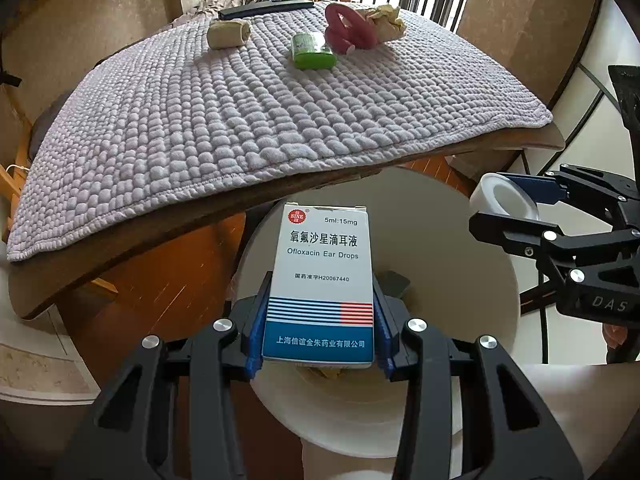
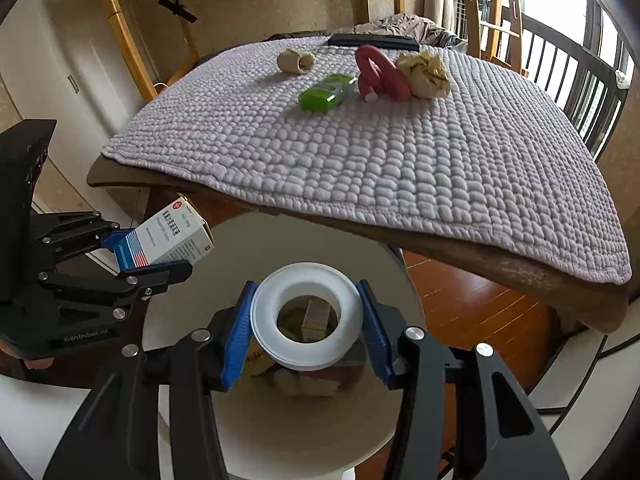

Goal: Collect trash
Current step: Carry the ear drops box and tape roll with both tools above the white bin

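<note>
My left gripper (image 1: 320,320) is shut on a white and blue ear drops box (image 1: 322,280) and holds it over the open white bin (image 1: 460,280). My right gripper (image 2: 306,320) is shut on a white tape roll (image 2: 272,320) above the same bin (image 2: 240,248), where several scraps lie inside. The left gripper with the box (image 2: 160,244) shows at the left of the right wrist view; the right gripper with the roll (image 1: 502,200) shows at the right of the left wrist view.
A table with a lilac knitted mat (image 1: 240,112) stands behind the bin. On it lie a beige roll (image 1: 228,34), a green packet (image 1: 312,52), a pink object (image 1: 348,28), crumpled paper (image 1: 386,20) and a dark remote (image 1: 264,8). Wooden floor lies beneath.
</note>
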Demonstrator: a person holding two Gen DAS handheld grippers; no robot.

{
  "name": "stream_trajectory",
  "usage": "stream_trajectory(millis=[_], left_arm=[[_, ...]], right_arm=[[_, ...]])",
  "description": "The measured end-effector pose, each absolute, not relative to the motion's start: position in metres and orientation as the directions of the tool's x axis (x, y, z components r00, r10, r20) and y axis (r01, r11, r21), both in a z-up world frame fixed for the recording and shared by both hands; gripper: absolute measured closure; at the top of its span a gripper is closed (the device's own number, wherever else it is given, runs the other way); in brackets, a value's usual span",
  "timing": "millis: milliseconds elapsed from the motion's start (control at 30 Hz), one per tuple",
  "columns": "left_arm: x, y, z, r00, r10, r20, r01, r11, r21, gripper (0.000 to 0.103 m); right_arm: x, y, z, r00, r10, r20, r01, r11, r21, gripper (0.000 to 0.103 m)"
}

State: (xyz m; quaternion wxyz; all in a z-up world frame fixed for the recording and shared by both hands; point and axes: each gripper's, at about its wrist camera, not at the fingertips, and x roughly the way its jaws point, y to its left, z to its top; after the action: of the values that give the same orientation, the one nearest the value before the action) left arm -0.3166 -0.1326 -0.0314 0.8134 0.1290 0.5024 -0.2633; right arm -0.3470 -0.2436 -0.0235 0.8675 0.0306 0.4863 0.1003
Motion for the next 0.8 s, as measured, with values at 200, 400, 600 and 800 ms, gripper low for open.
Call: stream_trajectory(millis=[200, 400, 600, 800], left_arm=[[-0.313, -0.133, -0.046, 0.338, -0.28, -0.899, 0.547, 0.835, -0.054, 0.059], [-0.311, -0.136, -0.06, 0.319, -0.258, -0.912, 0.544, 0.838, -0.047, 0.059], [-0.307, -0.138, -0.079, 0.298, -0.236, -0.925, 0.539, 0.841, -0.041, 0.059], [-0.303, -0.144, -0.094, 0.281, -0.221, -0.934, 0.534, 0.845, -0.04, 0.059]], right_arm=[[-0.345, -0.245, -0.035, 0.49, 0.199, -0.849, -0.133, 0.979, 0.153, 0.054], [-0.34, -0.245, -0.048, 0.472, 0.187, -0.862, -0.107, 0.982, 0.155, 0.054], [-0.332, -0.246, -0.063, 0.455, 0.185, -0.871, -0.078, 0.983, 0.168, 0.054], [-0.326, -0.242, -0.077, 0.435, 0.184, -0.882, -0.069, 0.983, 0.17, 0.054]])
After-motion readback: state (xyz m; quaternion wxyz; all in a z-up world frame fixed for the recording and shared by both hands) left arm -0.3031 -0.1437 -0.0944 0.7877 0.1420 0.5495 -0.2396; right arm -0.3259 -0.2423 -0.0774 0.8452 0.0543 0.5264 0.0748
